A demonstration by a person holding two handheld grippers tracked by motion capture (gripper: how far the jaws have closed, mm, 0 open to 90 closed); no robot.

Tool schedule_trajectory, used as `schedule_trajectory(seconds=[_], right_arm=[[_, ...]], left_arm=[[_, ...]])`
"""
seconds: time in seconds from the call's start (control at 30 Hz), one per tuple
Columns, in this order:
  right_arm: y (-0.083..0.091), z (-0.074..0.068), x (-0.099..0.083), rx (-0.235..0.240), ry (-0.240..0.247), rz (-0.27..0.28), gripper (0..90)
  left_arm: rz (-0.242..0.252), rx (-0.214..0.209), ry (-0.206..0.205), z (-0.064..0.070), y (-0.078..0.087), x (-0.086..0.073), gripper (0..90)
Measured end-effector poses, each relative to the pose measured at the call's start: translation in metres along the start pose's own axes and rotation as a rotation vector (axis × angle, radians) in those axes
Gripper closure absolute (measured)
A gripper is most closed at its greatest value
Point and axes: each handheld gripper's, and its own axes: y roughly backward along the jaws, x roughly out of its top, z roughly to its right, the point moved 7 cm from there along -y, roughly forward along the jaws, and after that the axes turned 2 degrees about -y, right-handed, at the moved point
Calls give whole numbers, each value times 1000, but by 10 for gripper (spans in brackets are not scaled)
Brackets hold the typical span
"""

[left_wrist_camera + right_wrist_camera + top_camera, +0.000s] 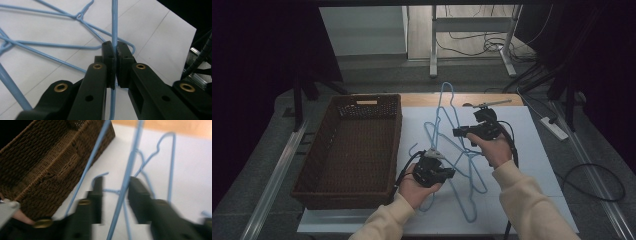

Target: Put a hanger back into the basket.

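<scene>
- Wicker basket (pixel 352 150) sits empty at the worktop's (pixel 537 165) left.
- Left hand-held gripper (pixel 447 172) is clenched on a blue wire hanger (pixel 114 30).
- The tangled hangers (pixel 457 150) lie mid-worktop: light, springy, snag-prone; grasp a straight rod.
- Right hand-held gripper (pixel 115 192) is released, straddling a wire.

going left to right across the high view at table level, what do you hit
wicker basket → left tool, shut on a blue wire hanger → right tool, jaws apart around a hanger wire → power strip on the floor → black cable loop
</scene>
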Motion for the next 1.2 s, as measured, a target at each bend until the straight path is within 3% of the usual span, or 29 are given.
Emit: schedule_trajectory(seconds=[0.17,0.3,0.5,0.63,0.73,0.8,0.87,1.03,1.2], right_arm=[[11,-9,4,42,57,48,528],[35,-19,15,135,78,166,434],[57,-17,24,162,88,245,377],[78,-5,27,154,73,344,363],[91,3,26,177,45,392,350],[106,15,25,157,8,460,365],[116,22,22,175,-16,492,366],[124,40,4,174,-29,482,366],[117,52,-20,153,-18,438,365]], left_arm=[[16,-10,-4,4,7,3,865],[17,-36,10,5,11,3,864],[21,-55,20,6,12,3,864],[27,-73,29,6,17,1,865],[36,-88,45,6,21,0,865],[47,-99,56,6,25,1,865],[64,-106,66,5,32,3,865],[96,-120,80,4,48,8,864],[107,-165,81,8,65,12,864]])
